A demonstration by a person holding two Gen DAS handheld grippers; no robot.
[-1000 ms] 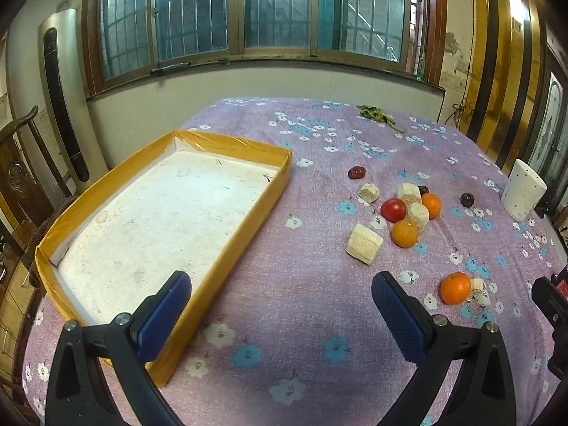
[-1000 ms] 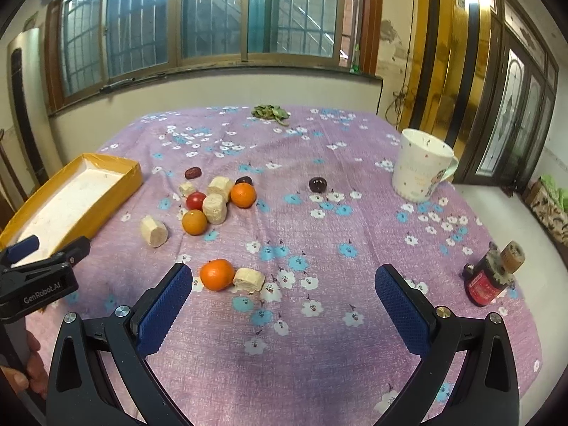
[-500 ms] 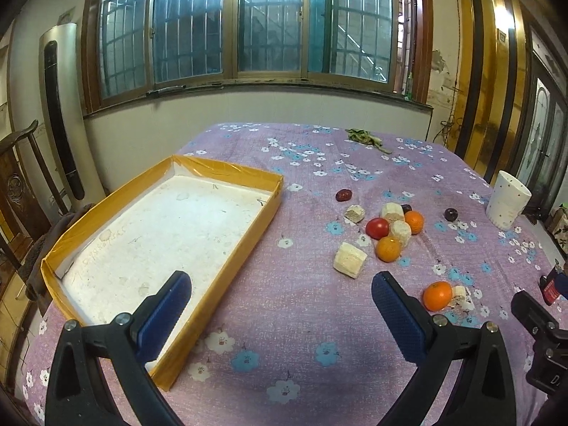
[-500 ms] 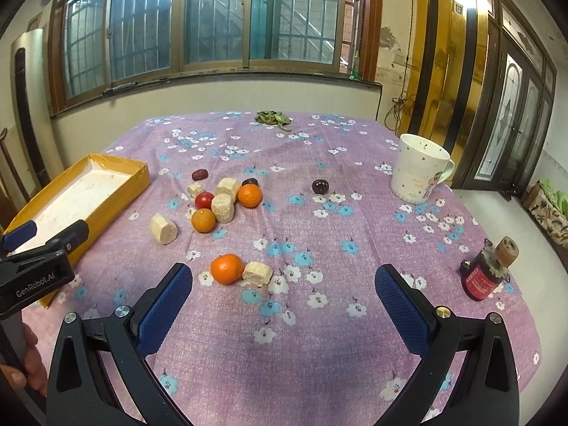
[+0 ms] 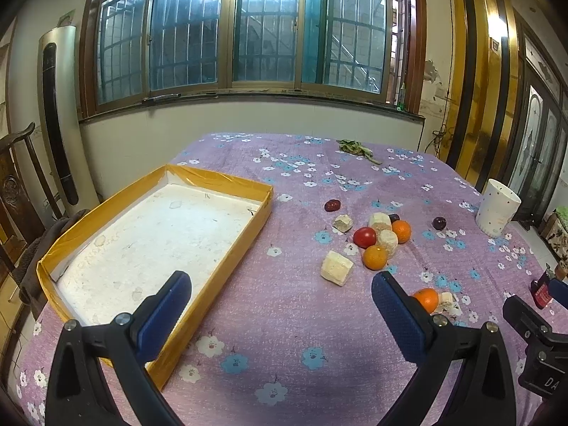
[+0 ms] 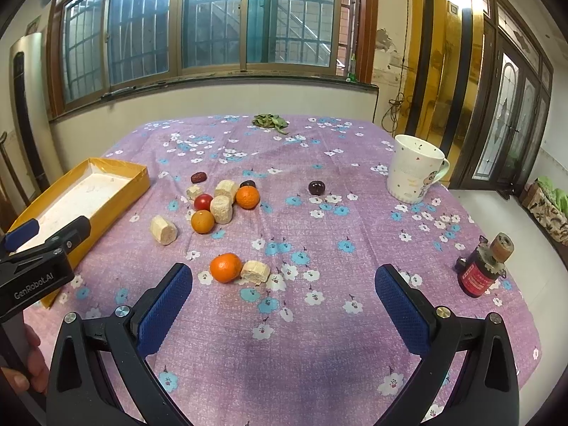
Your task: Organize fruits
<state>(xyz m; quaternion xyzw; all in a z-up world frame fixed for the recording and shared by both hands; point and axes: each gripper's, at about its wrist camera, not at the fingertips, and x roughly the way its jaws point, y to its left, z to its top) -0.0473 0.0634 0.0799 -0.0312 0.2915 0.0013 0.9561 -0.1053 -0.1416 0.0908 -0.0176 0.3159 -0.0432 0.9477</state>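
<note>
A yellow-edged white tray [image 5: 264, 191] lies at the table's left; it also shows in the right wrist view [image 6: 142, 177]. Fruit sits mid-table: a red tomato [image 5: 364, 237], oranges [image 5: 375, 257] [image 5: 402, 230], a dark cherry [image 5: 439, 223], a red date [image 5: 332, 205], among pale cut chunks [image 5: 336, 268]. A nearer orange [image 6: 225, 267] touches a pale chunk [image 6: 255, 272]. My left gripper [image 5: 280, 305] is open and empty above the cloth beside the tray. My right gripper [image 6: 284, 298] is open and empty, just short of the nearer orange.
A white mug [image 6: 413, 172] stands at the right. A small red-labelled bottle [image 6: 482, 269] stands near the right edge. Green leaves [image 6: 269, 120] lie at the far end. A chair [image 5: 17, 184] and a standing air conditioner [image 5: 58, 117] are left of the table.
Both grippers have pulled back and tilted up a little, so the table looks farther off. Both stay open. No fruit has moved.
</note>
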